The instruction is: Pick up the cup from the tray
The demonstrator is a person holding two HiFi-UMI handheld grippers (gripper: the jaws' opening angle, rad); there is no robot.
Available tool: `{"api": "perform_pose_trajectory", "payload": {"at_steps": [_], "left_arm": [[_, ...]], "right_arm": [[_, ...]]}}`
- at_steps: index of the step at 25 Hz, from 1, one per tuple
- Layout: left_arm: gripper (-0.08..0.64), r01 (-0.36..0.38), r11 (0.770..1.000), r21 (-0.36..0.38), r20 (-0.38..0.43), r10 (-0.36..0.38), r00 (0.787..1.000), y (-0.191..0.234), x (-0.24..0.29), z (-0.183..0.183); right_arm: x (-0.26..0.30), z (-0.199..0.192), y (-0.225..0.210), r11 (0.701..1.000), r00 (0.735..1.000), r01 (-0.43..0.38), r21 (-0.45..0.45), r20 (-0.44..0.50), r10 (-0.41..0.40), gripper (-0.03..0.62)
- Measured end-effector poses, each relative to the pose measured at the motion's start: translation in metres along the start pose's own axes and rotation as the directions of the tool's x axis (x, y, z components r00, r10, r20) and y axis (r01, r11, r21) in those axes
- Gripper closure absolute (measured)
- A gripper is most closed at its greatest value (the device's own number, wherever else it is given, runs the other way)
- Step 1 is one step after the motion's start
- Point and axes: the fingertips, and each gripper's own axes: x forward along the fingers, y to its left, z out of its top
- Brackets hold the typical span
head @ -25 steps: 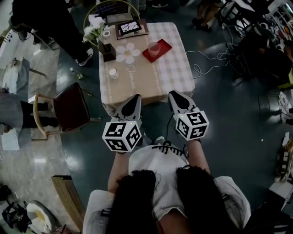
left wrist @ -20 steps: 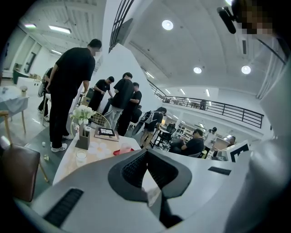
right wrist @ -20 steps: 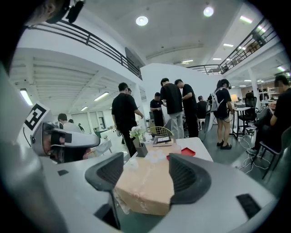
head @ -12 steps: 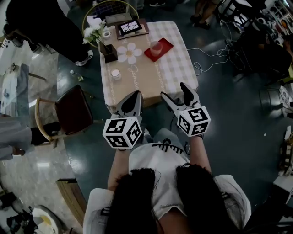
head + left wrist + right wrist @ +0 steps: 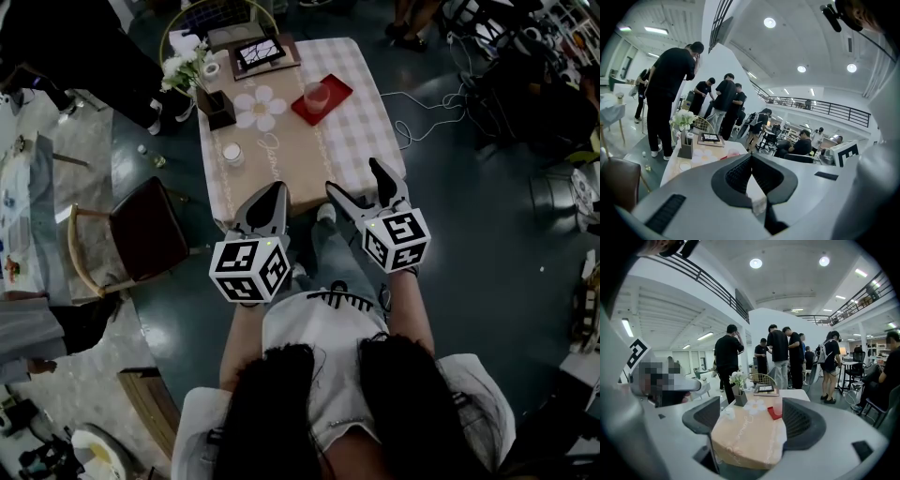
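On a red tray (image 5: 330, 101) at the far right of the checked table (image 5: 366, 131) stands a clear pinkish cup (image 5: 315, 95). Both grippers hang in the air short of the table's near edge, well away from the cup. My left gripper (image 5: 269, 202) is shut and empty; its closed tips (image 5: 751, 158) cover most of the left gripper view. The jaws of my right gripper (image 5: 356, 182) are opening, with nothing between them. Far ahead in the right gripper view, the cup (image 5: 777, 404) and tray (image 5: 774, 414) show between the spread pads.
The table also holds a flower vase (image 5: 214, 97), a daisy-shaped mat (image 5: 261, 108), a small white candle (image 5: 232, 153) and a framed tablet (image 5: 260, 54). A brown chair (image 5: 141, 234) stands left of the table. A cable (image 5: 422, 127) lies on the floor at right. People stand beyond the table.
My right gripper has gone from shut to wide open. Both grippers have edged up toward the table's near edge. The left gripper stays shut.
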Motion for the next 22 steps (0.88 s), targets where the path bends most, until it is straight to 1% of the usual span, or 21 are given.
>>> {"api": "perform_pose_trajectory", "payload": {"at_steps": [8,13,18,22], "left_arm": [[0.552,-0.043,0.999,0.004,0.010,0.043,0.999,0.018,0.050,0.020],[0.552,-0.068,0.998,-0.012,-0.030,0.068,0.997,0.033,0.093,0.029],[0.552,-0.070,0.997,-0.011,-0.051,0.069,0.996,0.036,0.134,0.044],[0.552,-0.102,0.995,-0.014,-0.071,0.100,0.992,0.043,0.159,0.046]], "right_arm": [[0.046,0.011,-0.037,0.999,0.999,-0.032,-0.018,-0.029,0.032,0.193],[0.087,0.015,-0.064,0.998,0.996,-0.065,-0.013,-0.067,0.064,0.193],[0.125,0.026,-0.089,0.994,0.990,-0.102,-0.032,-0.100,0.098,0.192],[0.154,0.028,-0.106,0.990,0.984,-0.131,-0.047,-0.129,0.124,0.186]]}}
